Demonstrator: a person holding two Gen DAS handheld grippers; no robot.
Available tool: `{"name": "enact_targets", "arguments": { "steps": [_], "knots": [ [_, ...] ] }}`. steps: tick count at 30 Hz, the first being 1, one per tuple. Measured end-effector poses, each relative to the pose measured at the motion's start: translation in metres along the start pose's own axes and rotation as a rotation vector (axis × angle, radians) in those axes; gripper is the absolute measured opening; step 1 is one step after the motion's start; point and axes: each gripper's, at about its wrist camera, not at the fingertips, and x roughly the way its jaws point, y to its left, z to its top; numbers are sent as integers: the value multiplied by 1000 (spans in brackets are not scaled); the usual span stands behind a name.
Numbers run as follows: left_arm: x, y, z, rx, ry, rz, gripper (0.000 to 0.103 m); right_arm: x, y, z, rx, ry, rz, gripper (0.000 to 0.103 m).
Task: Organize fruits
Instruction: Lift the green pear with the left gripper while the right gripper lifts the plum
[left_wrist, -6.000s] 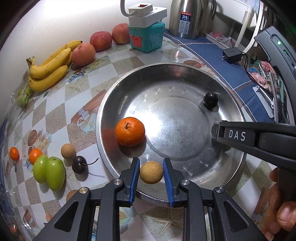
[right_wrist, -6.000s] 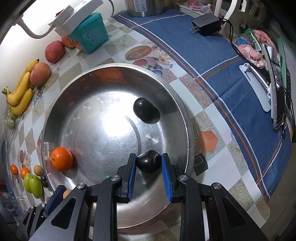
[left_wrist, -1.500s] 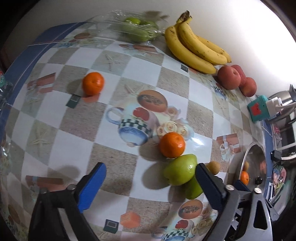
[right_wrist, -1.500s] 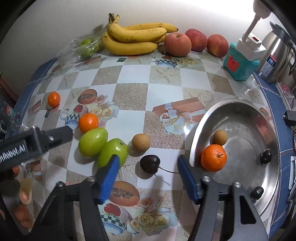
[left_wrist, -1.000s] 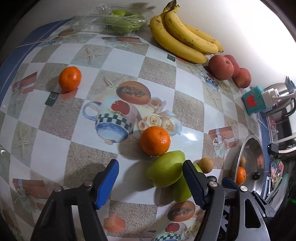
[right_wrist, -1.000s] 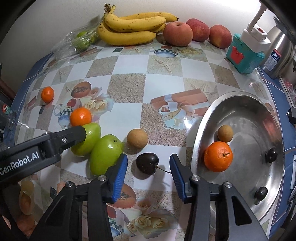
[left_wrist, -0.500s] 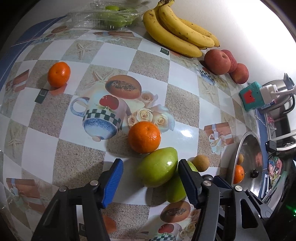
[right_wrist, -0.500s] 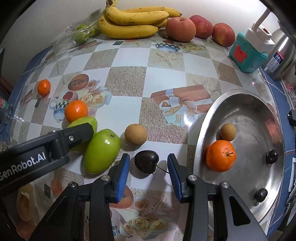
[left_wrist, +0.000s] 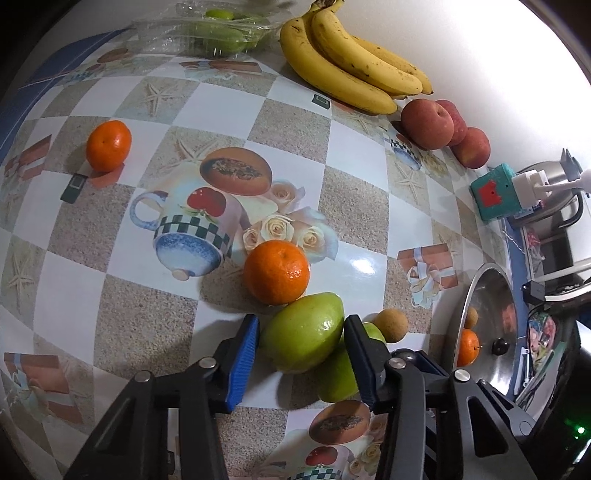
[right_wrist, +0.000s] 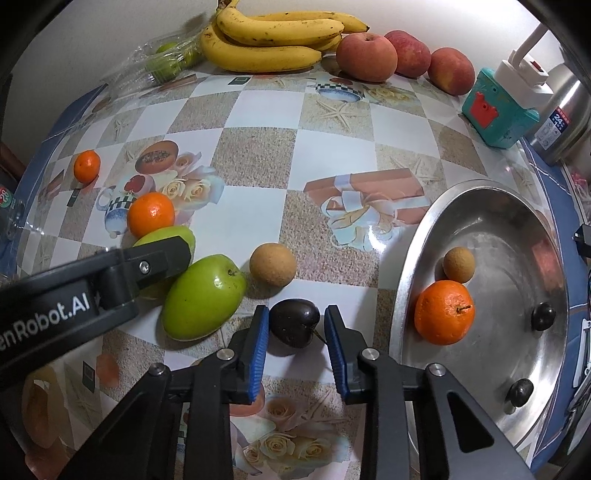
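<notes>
The left gripper (left_wrist: 301, 356) comes in low over the table (left_wrist: 354, 206), its blue pads either side of a green mango (left_wrist: 304, 334). The jaws are parted around the fruit, and whether the pads touch its skin cannot be told. In the right wrist view this gripper's black arm crosses from the left edge, its tip lying over that mango. A second green mango (right_wrist: 203, 297) lies just beside the first, on the side toward the pan (right_wrist: 476, 192). An orange (left_wrist: 276, 271) touches the far side of the first mango.

The right gripper (right_wrist: 295, 339) also sits low, jaws spread around a dark plum (right_wrist: 293, 323); small gaps show on both sides, so it is not gripped. The plum lies on the table just left of the pan, its stem pointing toward the right pad. A brown longan (right_wrist: 272, 264) rests just beyond the plum, near the second mango.

The steel pan holds an orange (right_wrist: 443, 312) against its near-left wall, a longan (right_wrist: 458, 264) touching it behind, and two dark plums (right_wrist: 543, 315) further right, well apart from each other.

Far from the pan, a small orange (right_wrist: 86, 166) sits alone. Bananas (right_wrist: 273, 40) and three apples (right_wrist: 365, 55) line the wall.
</notes>
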Motion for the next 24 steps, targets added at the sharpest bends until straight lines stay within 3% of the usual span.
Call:
{"name": "enact_targets", "arguments": {
  "steps": [24],
  "knots": [
    [-16, 2, 0, -7, -30, 15, 50, -5, -4, 1, 8, -8, 23, 28]
  ]
}}
